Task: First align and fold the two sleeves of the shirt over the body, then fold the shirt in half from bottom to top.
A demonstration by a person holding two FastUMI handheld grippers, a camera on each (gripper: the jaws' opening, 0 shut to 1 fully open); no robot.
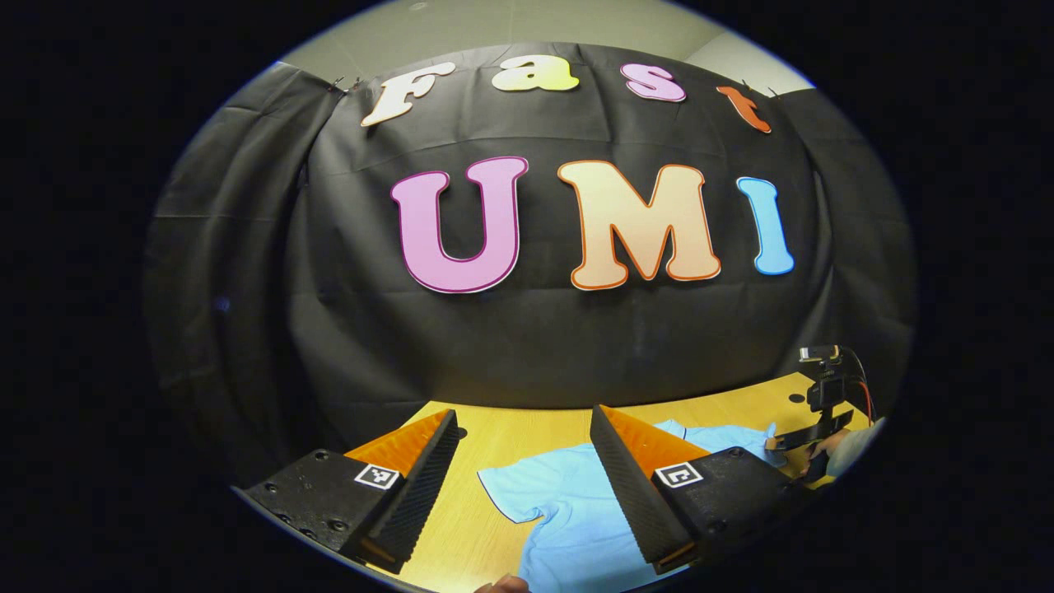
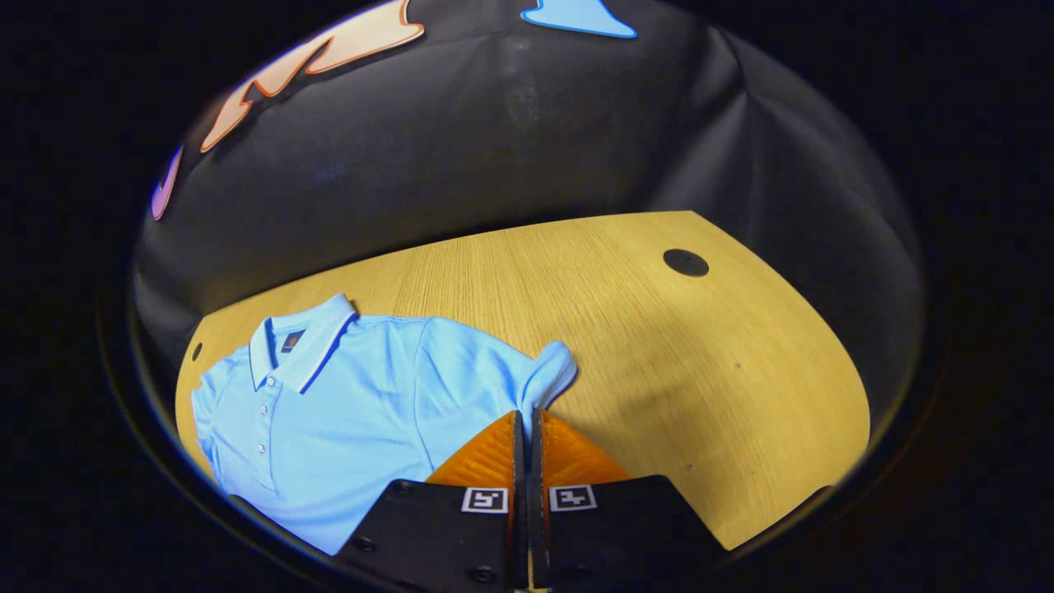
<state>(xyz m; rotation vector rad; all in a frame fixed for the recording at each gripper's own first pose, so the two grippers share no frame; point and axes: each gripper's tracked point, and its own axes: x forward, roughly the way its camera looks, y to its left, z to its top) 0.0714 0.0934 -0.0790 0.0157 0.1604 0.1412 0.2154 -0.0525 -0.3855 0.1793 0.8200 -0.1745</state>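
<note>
A light blue polo shirt (image 2: 346, 403) lies front up on the wooden table (image 2: 659, 354), its collar (image 2: 300, 342) pointing toward the booth wall. My right gripper (image 2: 525, 414) is shut on the edge of one short sleeve (image 2: 550, 372), which bunches up at the fingertips. In the left gripper view the shirt (image 1: 568, 502) lies below and between my fingers. My left gripper (image 1: 524, 412) hangs open above it, holding nothing. The right gripper (image 1: 811, 441) and the hand holding it appear at the far right of that view, at the shirt's edge.
A round black grommet (image 2: 686, 263) sits in the table near its back right corner. The black cloth wall (image 2: 494, 148) closes off the table's far side. Bare wood stretches to the right of the shirt. A bit of a hand (image 1: 502, 585) shows at the bottom edge.
</note>
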